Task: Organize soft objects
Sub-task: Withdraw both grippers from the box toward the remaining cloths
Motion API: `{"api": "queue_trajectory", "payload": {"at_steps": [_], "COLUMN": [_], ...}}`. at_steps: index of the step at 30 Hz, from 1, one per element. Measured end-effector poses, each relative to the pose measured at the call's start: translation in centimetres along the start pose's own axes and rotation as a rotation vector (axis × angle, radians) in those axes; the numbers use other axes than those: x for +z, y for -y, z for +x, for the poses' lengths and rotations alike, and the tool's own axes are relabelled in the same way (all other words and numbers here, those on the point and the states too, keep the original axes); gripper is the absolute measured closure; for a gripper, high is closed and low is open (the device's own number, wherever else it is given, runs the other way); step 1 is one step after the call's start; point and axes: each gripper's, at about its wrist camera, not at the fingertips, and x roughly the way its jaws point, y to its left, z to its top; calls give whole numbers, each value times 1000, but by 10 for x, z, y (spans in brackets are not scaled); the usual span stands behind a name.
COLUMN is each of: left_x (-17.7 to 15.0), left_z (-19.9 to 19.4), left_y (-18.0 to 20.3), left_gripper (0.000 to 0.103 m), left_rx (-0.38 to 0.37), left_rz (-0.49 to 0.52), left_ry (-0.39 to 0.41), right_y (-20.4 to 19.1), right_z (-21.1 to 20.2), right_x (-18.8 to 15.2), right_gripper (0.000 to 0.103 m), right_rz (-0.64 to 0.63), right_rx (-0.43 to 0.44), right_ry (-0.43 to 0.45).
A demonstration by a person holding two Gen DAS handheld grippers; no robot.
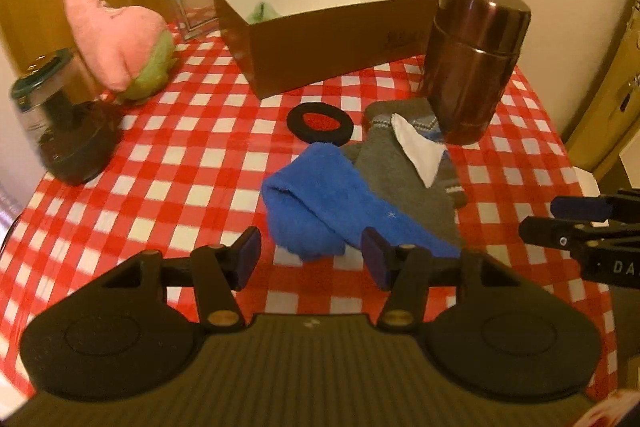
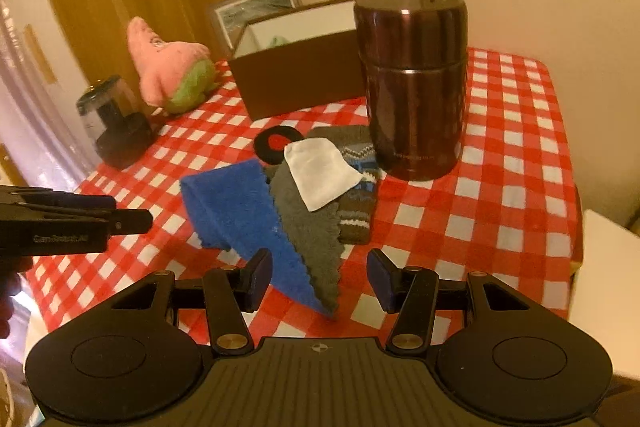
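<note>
Left gripper and right gripper, fingers apart, empty.

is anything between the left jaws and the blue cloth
Nothing visible does. The left gripper is open right at the near edge of the blue cloth, with only checked tablecloth around. The grey cloth lies beside and behind it.

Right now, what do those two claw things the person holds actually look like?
Both the left claw and right claw are matte black plastic: ribbed base, two round discs, brass-coloured pivot screws, and fingers tipped with dark blue pads. White lettering marks the side.
</note>
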Motion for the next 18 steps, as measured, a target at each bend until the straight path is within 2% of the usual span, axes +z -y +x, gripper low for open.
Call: {"api": "queue_trajectory", "payload": {"at_steps": [5, 11, 18], "left_x": [12, 24, 33], "left_z": [36, 69, 101], "left_y": [-11, -22, -34], "left_gripper": [48, 42, 42], "left_rx": [-52, -73, -121], "left_rz": [12, 32, -2], "left_ry": [-30, -49, -73], "right_y": [2, 5, 0], "right_z": [24, 45, 71], "right_x": [7, 15, 25], "right_gripper": [50, 50, 50], "right_rz": [40, 74, 62], "right_rx": [-36, -68, -84], "right_ry": [-16, -32, -35]}}
